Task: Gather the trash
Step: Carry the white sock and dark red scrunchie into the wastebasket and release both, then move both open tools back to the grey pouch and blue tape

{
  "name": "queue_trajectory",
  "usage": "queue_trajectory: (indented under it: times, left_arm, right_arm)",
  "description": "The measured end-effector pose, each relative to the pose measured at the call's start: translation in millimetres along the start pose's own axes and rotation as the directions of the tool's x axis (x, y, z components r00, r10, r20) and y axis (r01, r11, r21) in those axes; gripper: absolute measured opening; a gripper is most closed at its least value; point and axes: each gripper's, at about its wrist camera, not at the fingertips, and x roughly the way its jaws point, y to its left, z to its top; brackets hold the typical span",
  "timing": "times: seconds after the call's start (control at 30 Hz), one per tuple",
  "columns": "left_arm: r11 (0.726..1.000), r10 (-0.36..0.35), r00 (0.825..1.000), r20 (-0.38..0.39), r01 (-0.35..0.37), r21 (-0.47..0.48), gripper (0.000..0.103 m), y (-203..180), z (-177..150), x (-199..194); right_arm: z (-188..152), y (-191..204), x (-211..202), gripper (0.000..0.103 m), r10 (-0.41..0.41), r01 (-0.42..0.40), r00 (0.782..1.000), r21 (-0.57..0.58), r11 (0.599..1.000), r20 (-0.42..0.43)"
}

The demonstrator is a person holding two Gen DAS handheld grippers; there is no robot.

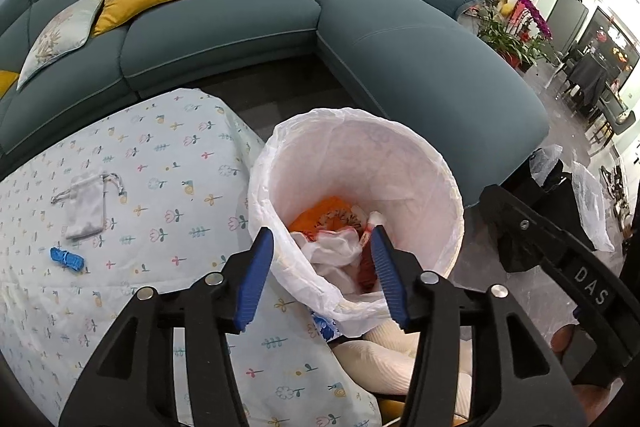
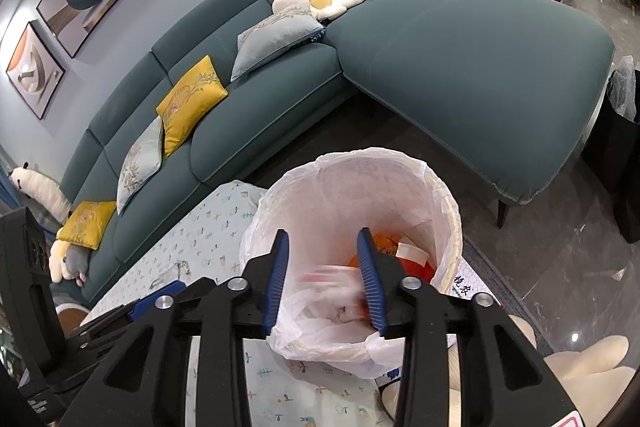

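Floor (image 2: pixel 560 259) lies bare to the right of the lined bin (image 1: pixel 452 187), whose left rim touches the floral-covered table (image 1: pixel 160 155). Left gripper (image 1: pixel 322 277) and right gripper (image 2: pixel 323 281) hover over it, jaws wide apart, empty. Crumpled white and orange trash (image 1: pixel 332 227) lies inside.

From my left wrist camera I can read the white letters "DAS" on the black arm of the right gripper (image 1: pixel 592 287), right of the trash bin (image 1: pixel 448 187). In my right wrist view, two Chinese characters with tiny Latin letters beneath stand on the bin's outer wall (image 2: pixel 460 289), too small to make out.
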Motion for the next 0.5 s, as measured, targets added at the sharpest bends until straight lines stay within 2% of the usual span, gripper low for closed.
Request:
queue_trajectory:
  times: [0.27, 0.5]
  left_arm:
    - [1.0, 0.014, 1.0, 0.012, -0.014, -0.013, 0.049, 7.7, -0.9, -7.4]
    - [0.999, 0.032, 0.999, 0.016, -0.031, -0.041, 0.049, 21.8, -2.9, -14.1]
  right_arm:
    - [0.9, 9.1, -1.1, 0.037, 0.008, -0.008, 1.0, -0.025, 1.0, -0.006]
    - [-0.7, 25.5, -1.1, 0.041, 0.019, -0.019, 1.0, -0.054, 0.998, -0.014]
